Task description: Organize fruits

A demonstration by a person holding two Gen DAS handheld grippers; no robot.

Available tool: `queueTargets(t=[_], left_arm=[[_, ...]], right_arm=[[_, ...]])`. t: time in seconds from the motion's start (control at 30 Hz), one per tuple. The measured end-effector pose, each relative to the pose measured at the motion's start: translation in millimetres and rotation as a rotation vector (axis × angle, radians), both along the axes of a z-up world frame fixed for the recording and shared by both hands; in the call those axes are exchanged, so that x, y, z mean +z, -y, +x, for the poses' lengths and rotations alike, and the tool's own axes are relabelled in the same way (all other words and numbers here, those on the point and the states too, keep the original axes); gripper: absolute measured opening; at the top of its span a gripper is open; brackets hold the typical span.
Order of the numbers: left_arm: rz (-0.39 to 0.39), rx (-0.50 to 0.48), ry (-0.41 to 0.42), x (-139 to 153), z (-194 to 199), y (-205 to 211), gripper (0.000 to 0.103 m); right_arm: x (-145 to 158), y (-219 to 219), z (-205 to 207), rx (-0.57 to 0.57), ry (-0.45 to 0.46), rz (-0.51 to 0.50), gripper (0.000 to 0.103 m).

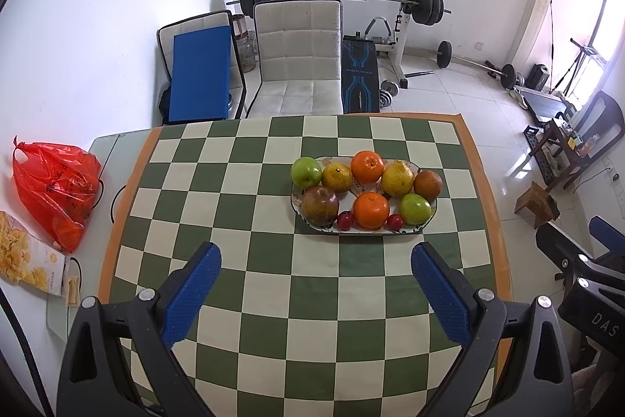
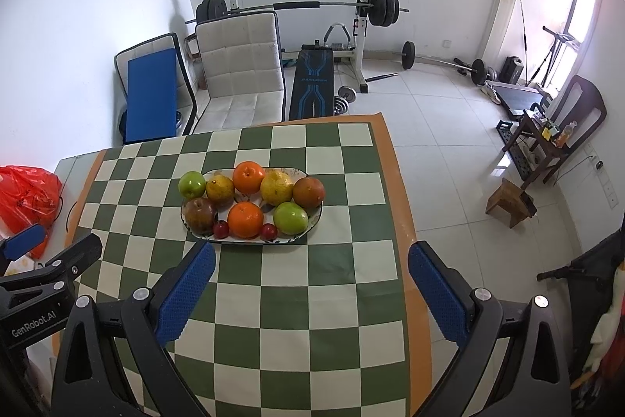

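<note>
Both grippers' fingers (image 1: 191, 296) wide apart, empty.

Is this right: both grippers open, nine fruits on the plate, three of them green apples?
Not quite: the plate holds two green apples, not three, one at the far left and one at the near right. The left wrist view shows it. The rest stands: left gripper and right gripper are both open.

left tool (image 1: 315, 255) open; fruits on plate (image 1: 424, 221).
</note>
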State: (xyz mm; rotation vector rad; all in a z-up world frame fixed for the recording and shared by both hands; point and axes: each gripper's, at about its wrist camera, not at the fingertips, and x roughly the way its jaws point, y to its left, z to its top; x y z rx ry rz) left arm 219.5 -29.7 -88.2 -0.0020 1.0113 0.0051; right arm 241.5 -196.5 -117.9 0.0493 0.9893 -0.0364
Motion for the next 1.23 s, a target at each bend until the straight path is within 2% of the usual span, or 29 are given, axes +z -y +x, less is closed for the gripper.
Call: queueTargets(t=[1.23], left_arm=[[-0.015, 0.000, 0.021, 7.0, -13.3, 12.1, 0.100]], right_arm=[[8.4, 1.3, -7.5, 0.006, 0.005, -0.003, 0.101]])
